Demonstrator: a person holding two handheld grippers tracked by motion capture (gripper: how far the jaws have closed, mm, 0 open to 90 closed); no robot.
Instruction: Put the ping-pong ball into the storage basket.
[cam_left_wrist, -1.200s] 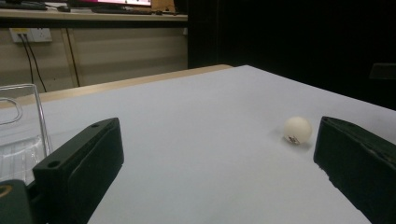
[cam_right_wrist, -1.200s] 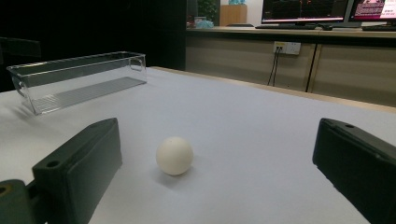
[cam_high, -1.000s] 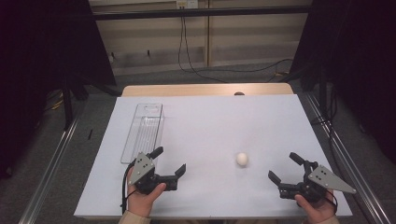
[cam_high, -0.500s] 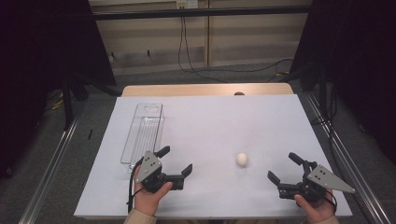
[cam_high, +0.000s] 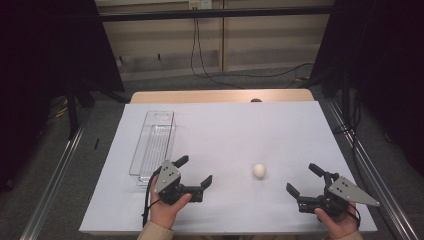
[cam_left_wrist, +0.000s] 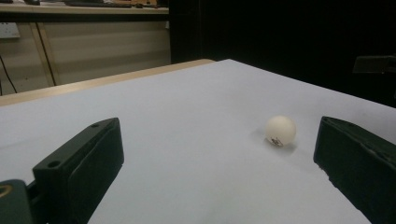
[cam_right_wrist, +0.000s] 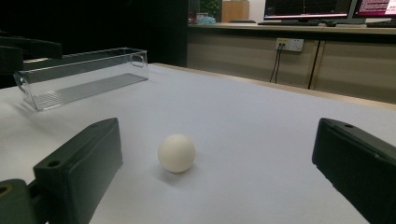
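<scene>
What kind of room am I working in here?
Probably a lab or office test bench: a white-covered table inside a black frame, wall sockets with cables, computer monitors on a bench behind.

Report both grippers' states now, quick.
Left gripper: open, holding nothing.
Right gripper: open, holding nothing; the white ball lies free between them.

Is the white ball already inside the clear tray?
No, the white ball lies on the bare table sheet, well apart from the clear tray.
</scene>
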